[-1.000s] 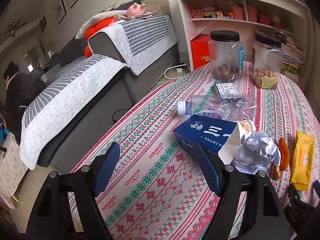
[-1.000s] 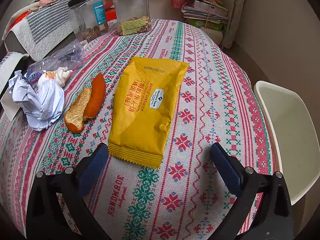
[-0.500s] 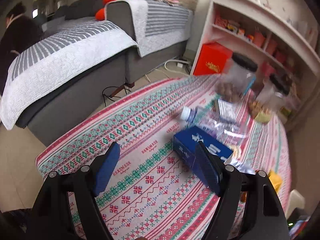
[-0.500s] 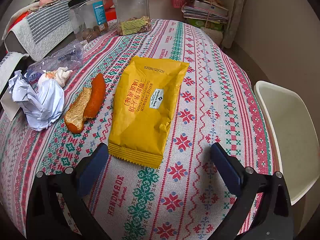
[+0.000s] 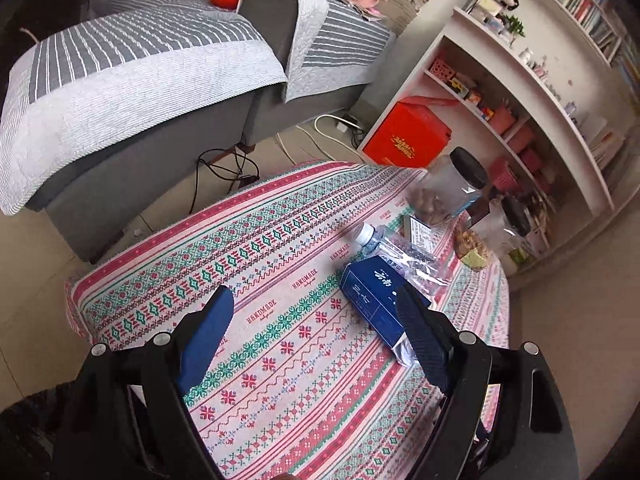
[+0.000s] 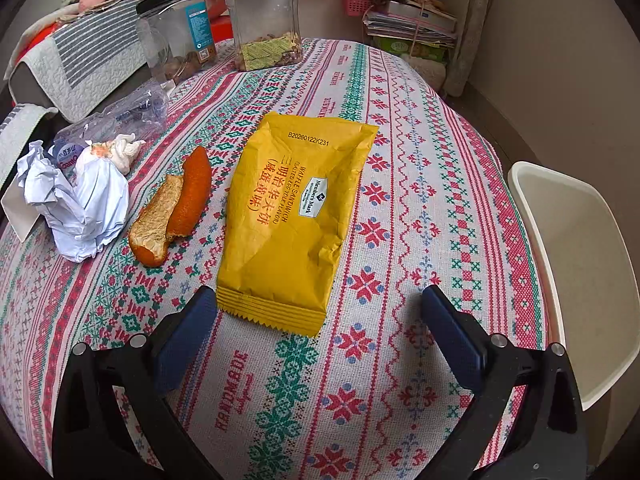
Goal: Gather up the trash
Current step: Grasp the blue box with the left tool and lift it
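In the right wrist view a yellow snack wrapper [image 6: 298,216] lies flat on the patterned tablecloth [image 6: 420,208], its near edge just ahead of my right gripper [image 6: 320,320], which stands open and empty. Left of the wrapper lie orange peel [image 6: 176,208], crumpled white paper [image 6: 84,204] and a crushed clear bottle [image 6: 120,116]. In the left wrist view my left gripper [image 5: 316,328] hovers above the table with its jaws opening and nothing between them. A blue carton [image 5: 376,292] lies just past its right finger, beside the crushed bottle [image 5: 404,252].
Two black-lidded clear jars [image 6: 264,16] [image 6: 176,32] stand at the table's far side. A white chair seat [image 6: 576,280] sits off the right edge. A grey sofa [image 5: 132,92], floor cables [image 5: 224,164], a red box [image 5: 408,136] and white shelves [image 5: 532,80] lie beyond the table.
The left gripper has risen, pulled back and rolled, so the table looks farther and tilted; its jaws stand slightly wider. The right gripper's view is unchanged.
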Demonstrator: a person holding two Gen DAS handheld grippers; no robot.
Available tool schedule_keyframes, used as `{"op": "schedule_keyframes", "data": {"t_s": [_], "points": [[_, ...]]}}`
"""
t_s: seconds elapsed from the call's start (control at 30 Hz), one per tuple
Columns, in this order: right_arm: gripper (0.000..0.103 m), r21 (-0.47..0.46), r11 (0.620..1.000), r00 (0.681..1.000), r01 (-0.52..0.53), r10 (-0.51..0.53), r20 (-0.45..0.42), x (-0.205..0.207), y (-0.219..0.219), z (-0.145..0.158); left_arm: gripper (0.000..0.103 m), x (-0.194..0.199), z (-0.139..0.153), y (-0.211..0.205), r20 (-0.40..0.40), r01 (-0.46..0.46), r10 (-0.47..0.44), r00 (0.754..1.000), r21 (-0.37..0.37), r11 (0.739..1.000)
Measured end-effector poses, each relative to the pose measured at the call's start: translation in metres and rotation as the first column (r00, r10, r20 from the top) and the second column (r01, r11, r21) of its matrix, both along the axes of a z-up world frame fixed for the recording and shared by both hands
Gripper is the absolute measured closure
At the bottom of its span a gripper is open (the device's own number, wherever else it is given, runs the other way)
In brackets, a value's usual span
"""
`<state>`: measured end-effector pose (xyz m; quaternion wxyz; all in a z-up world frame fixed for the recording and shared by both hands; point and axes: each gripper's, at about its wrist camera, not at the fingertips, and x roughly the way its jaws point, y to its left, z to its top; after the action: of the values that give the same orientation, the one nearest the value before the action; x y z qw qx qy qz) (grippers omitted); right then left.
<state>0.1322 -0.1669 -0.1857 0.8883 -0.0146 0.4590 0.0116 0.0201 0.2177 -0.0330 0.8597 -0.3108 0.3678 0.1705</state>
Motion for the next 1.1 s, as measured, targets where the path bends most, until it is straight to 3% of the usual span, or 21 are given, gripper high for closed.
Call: {"op": "schedule_keyframes", "data": {"t_s": [0.07, 0.33, 0.43, 0.53, 0.67, 0.77, 0.83, 0.9, 0.93, 1.0, 1.03, 1.1], "points": [[0.005, -0.001, 1.000, 1.000, 0.000, 0.000, 0.000, 0.000, 0.000, 0.000, 0.017, -0.004, -0.003, 0.005, -0.022, 0.014, -0.014, 1.000, -0.018, 1.000], [0.005, -0.005, 1.000, 1.000, 0.016, -0.016, -0.005, 0.000, 0.001, -0.001, 0.017, -0.001, -0.020, 0.003, -0.130, 0.090, -0.093, 0.987, -0.027, 0.996], [0.006, 0.017, 1.000, 0.996, -0.010, 0.011, -0.089, -0.002, 0.002, 0.003, 0.017, 0.003, -0.023, -0.002, -0.142, 0.120, -0.127, 0.982, -0.051, 0.991], [0.007, 0.066, 0.992, 0.983, -0.107, 0.116, -0.141, -0.017, 0.010, 0.020, 0.017, 0.009, -0.026, -0.019, -0.160, 0.174, -0.178, 0.971, -0.036, 0.984], [0.007, 0.074, 0.970, 0.972, -0.231, 0.233, -0.016, -0.052, 0.019, 0.085, 0.016, 0.021, -0.029, -0.041, -0.181, 0.227, -0.226, 0.957, -0.017, 0.974], [0.007, 0.105, 0.955, 0.954, -0.276, 0.259, 0.154, -0.072, 0.014, 0.147, 0.016, 0.038, -0.024, -0.050, -0.192, 0.252, -0.252, 0.949, -0.022, 0.967], [0.007, 0.127, 0.946, 0.920, -0.298, 0.249, 0.304, -0.081, 0.004, 0.186, 0.016, 0.051, -0.016, -0.053, -0.181, 0.257, -0.256, 0.949, -0.020, 0.966], [0.007, 0.202, 0.917, 0.881, -0.343, 0.239, 0.408, -0.081, -0.009, 0.204, 0.017, 0.069, -0.007, -0.058, -0.173, 0.262, -0.259, 0.950, -0.004, 0.965], [0.006, 0.249, 0.895, 0.878, -0.371, 0.251, 0.408, -0.073, -0.013, 0.205, 0.016, 0.079, -0.005, -0.061, -0.179, 0.267, -0.263, 0.948, 0.000, 0.964], [0.007, 0.326, 0.853, 0.905, -0.408, 0.330, 0.269, -0.042, -0.012, 0.189, 0.016, 0.104, -0.008, -0.065, -0.206, 0.270, -0.267, 0.941, -0.013, 0.963], [0.007, 0.327, 0.869, 0.926, -0.372, 0.324, 0.194, -0.028, -0.011, 0.179, 0.016, 0.114, -0.011, -0.066, -0.215, 0.263, -0.262, 0.941, -0.027, 0.964], [0.007, 0.320, 0.903, 0.958, -0.287, 0.261, 0.122, -0.014, -0.013, 0.164, 0.016, 0.135, -0.025, -0.065, -0.243, 0.239, -0.242, 0.939, -0.041, 0.970]]}}
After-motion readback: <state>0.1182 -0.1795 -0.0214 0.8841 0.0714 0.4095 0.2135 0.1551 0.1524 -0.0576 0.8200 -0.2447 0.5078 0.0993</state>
